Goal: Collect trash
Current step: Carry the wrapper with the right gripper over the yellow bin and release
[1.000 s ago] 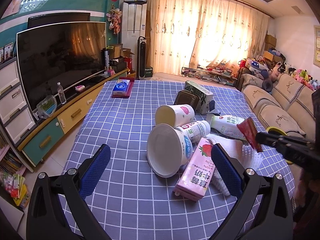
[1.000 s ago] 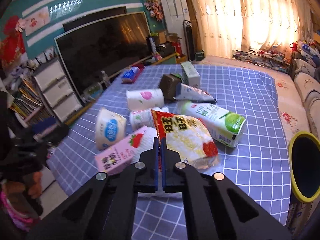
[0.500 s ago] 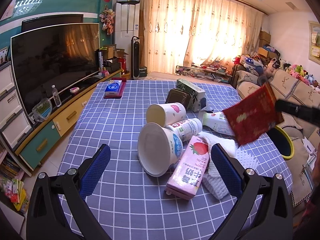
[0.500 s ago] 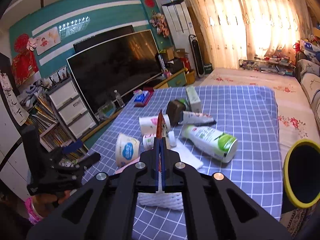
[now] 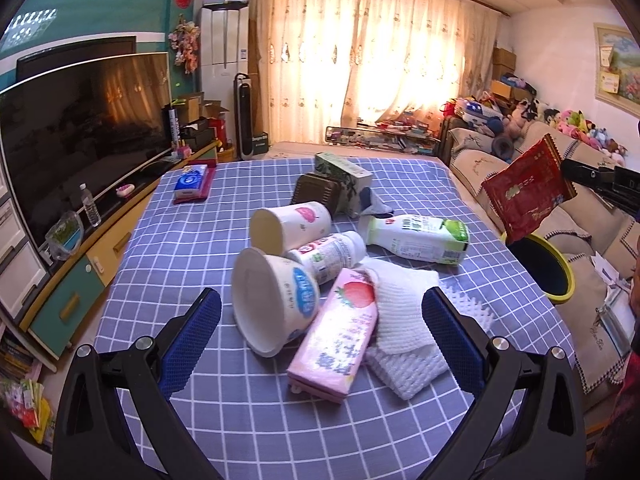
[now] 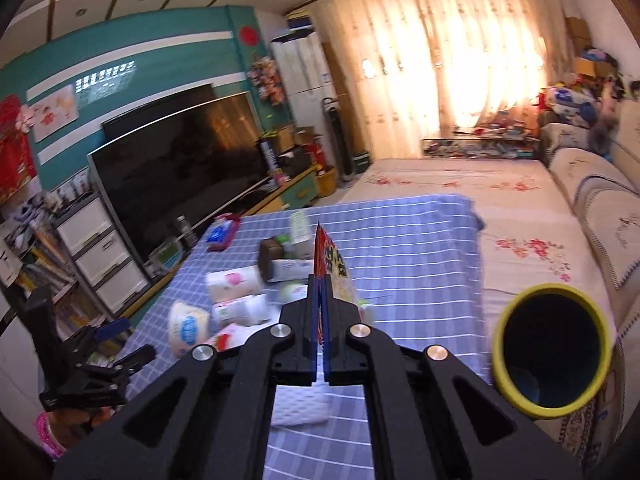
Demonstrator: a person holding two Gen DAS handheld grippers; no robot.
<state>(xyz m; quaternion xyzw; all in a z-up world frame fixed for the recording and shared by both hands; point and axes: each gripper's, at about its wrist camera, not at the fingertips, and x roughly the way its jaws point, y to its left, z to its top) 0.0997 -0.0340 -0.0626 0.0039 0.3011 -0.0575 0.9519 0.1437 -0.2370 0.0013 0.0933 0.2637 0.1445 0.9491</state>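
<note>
Cups: two; cartons: three; bin: one.

A glossy red foil snack bag hangs above the matt checked cloth tablecloth and ribbed white foam netting.

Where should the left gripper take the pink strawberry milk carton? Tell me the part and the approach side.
Grip the pink carton across its two long narrow sides, mid-length, coming from above. It lies flat, its far end by the white tub. The left gripper is open.
</note>
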